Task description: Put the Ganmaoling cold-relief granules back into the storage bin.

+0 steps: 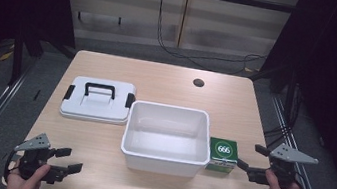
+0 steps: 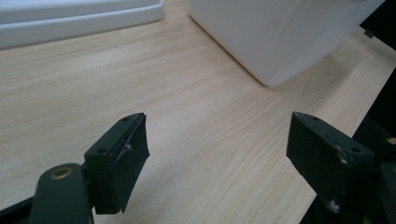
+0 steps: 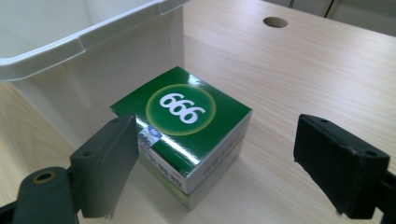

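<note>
Green box point(image 1: 222, 154) printed with "666" sits on the counter point(image 1: 168, 82) right of centre in the high view, just beside the right wall of the white bin point(image 1: 167, 138); whether the two touch I cannot tell. My right hand-held gripper point(image 1: 249, 157) is at the lower right of that frame, its jaws spread and pointing left at the box, with nothing between them. In the right gripper view the box point(image 3: 184, 126) lies just ahead of the two black jaws, nearer the left one, and the bin's rim point(image 3: 88, 35) runs across the upper left. A round hole in the counter point(image 3: 275, 21) shows at the top.

My left hand-held gripper point(image 1: 69, 159) is at the lower left of the high view, low over bare wood, jaws spread and holding nothing. In the left gripper view the bin's corner point(image 2: 275, 37) fills the upper right, well ahead of the jaws, and the edge of the white lid point(image 2: 79, 16) crosses the upper left. That lid point(image 1: 98, 100), with its black handle and clips, lies flat on the counter just left of the bin.
</note>
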A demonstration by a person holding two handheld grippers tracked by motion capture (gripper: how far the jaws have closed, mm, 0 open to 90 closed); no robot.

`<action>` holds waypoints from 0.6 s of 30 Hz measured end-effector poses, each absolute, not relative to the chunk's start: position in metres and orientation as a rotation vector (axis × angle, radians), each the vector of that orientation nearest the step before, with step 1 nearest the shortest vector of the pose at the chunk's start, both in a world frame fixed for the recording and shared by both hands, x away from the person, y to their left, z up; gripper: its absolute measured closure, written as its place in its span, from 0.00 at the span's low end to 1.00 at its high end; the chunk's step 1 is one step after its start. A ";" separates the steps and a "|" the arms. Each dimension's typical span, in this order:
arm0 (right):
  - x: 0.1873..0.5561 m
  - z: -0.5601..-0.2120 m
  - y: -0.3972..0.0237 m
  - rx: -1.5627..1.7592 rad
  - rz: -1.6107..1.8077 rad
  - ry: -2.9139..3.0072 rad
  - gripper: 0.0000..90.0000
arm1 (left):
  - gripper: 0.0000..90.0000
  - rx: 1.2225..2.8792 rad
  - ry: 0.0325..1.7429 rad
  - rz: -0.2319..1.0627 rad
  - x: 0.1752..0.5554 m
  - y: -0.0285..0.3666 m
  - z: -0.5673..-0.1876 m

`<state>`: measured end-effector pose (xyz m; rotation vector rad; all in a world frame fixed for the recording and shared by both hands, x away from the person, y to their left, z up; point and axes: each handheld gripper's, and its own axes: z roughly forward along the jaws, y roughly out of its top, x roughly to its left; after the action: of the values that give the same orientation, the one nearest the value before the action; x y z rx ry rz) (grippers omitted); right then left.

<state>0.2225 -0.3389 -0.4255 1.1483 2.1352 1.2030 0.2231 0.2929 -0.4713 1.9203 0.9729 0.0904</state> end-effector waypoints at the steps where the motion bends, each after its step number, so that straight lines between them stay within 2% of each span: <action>1: 0.223 -0.425 -0.338 1.150 1.206 2.145 0.15 | 0.23 1.918 0.971 0.090 0.223 0.293 -0.471; 18: 0.247 -0.381 -0.335 1.029 1.273 2.266 0.15 | 0.23 1.917 0.980 0.094 0.221 0.294 -0.471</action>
<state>0.2467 -0.3351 -0.3814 1.0286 2.2659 1.2730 0.2211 0.2944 -0.4710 1.9166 0.9796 0.0942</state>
